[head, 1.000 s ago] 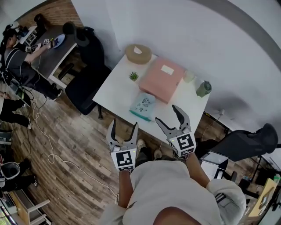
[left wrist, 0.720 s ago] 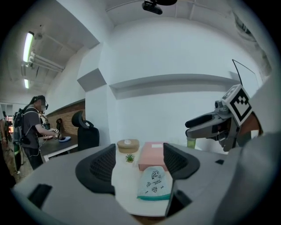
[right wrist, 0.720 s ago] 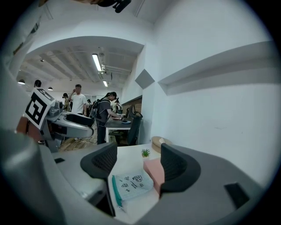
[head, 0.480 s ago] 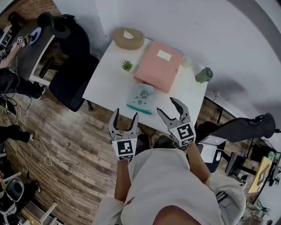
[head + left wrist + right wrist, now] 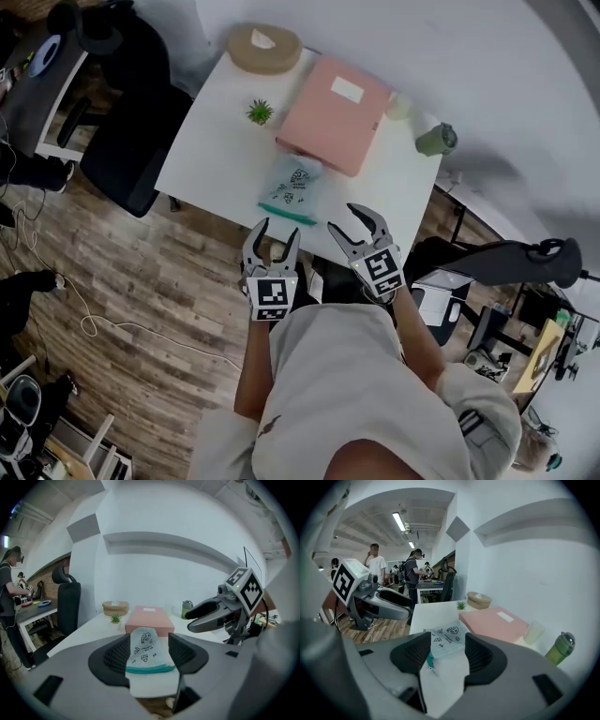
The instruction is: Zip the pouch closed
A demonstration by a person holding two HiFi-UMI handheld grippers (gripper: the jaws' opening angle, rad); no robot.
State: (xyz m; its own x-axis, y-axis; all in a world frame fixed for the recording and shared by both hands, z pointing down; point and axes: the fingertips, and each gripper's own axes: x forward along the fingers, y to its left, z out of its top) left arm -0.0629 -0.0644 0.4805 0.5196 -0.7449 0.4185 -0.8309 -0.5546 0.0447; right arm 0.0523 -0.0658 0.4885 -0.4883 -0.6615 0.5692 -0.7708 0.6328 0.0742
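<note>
Left gripper (image 5: pixel 149 644): fingers (image 5: pixel 112 656) apart, just been closing in, nothing pinched. The pouch (image 5: pixel 140 639) shows in the gap between them, but the pads do not press on it. Head view puts the fingertips at the table's near edge, just short of the pouch. Whether a tip brushes that edge, cannot tell.

Right gripper (image 5: pixel 446 648): fingers also apart and just been closing, released, gripping nothing. Through its gap show a corner of the pouch and the end of the teal zip band (image 5: pixel 429 660), with a thin pull lying on the white top. The left finger covers the rest of the band.

Pouch: pale mint, small dark doodles, teal band along the edge nearest the person. Lies flat on the white table (image 5: pixel 202 155), close to the front edge, straight ahead of the left gripper and ahead-left of the right one. Zip open or closed: too small to tell in any view.

Just behind the pouch sits a flat pink box (image 5: pixel 333 112) with a white label; touching or not is unclear. Left of the box is a small green plant (image 5: pixel 260 112). At the far corner is a round tan container (image 5: pixel 262 47). By the wall stand a pale cup (image 5: pixel 400 106) and a green bottle (image 5: pixel 436 141). The bottle's base is cut off by the gripper body in the right gripper view.

Black chair (image 5: pixel 131 141) at the table's left side, on a wooden floor (image 5: pixel 141 281). The person's own torso blocks the lower head view. Other people stand far off in the right gripper view, small and blurred.
</note>
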